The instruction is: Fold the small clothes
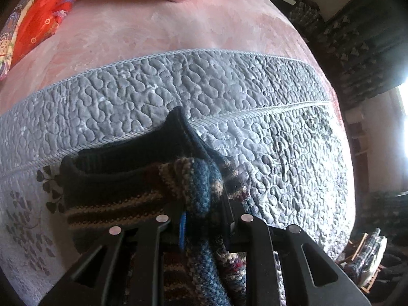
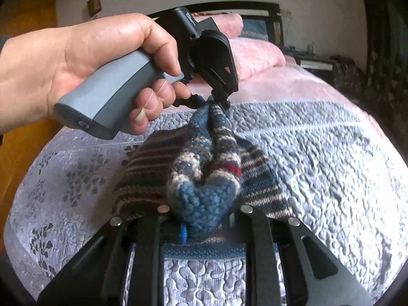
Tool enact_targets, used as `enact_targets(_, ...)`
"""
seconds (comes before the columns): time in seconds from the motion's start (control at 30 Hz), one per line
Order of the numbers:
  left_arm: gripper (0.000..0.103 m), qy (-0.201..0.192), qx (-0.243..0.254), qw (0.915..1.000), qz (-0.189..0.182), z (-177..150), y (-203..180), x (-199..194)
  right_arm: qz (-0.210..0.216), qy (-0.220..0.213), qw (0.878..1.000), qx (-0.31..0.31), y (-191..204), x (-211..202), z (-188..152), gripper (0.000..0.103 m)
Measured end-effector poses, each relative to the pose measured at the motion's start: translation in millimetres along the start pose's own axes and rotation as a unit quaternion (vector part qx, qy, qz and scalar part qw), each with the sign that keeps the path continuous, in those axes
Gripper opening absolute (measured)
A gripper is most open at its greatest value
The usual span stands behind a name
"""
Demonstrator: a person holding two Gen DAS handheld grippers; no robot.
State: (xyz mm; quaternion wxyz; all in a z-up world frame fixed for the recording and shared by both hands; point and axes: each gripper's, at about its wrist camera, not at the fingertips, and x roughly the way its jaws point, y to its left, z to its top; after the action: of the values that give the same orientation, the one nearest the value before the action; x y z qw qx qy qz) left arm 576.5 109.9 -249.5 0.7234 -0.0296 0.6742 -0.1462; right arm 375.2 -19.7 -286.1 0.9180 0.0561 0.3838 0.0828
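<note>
My left claw and right claw each clenched a bunched fold of the striped knit sweater, lifted at frame centre above the quilted bed.

I see one small knitted sweater, striped in blue, tan, brown and a little red, with a dark ribbed collar. It is bunched into a thick roll, lifted at two ends, the rest draping onto the quilted bed.
</note>
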Motion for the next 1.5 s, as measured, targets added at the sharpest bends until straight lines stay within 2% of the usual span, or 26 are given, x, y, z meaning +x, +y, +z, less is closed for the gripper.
enact_targets(0.17,0.021,-0.002,0.004,0.9995,0.03,-1,-17,20,0.005,0.009,1.0,0.022,-19,7,-13,0.016)
enact_targets(0.27,0.021,-0.004,-0.002,0.9992,0.04,-1,-22,29,0.022,0.016,0.999,0.043,-35,13,-21,0.015)
enact_targets(0.43,0.021,-0.019,-0.006,0.9964,0.083,-2,-35,44,0.043,0.022,0.996,0.073,-57,22,-34,0.015)
enact_targets(0.63,0.021,-0.037,0.02,0.988,0.149,-9,-56,60,0.056,0.024,0.994,0.09,-68,28,-40,0.015)
enact_targets(0.87,0.021,-0.038,0.034,0.9834,0.174,-12,-66,79,0.068,0.03,0.991,0.114,-83,35,-44,0.015)
enact_targets(1.17,0.023,-0.055,0.028,0.9802,0.188,-16,-74,91,0.082,0.039,0.986,0.137,-97,42,-50,0.015)
enact_targets(1.43,0.035,-0.085,0.025,0.9832,0.159,-15,-73,81,0.088,0.044,0.985,0.142,-100,44,-51,0.017)
enact_targets(1.5,0.043,-0.106,0.035,0.9837,0.141,-15,-75,72,0.09,0.046,0.984,0.144,-101,44,-51,0.019)
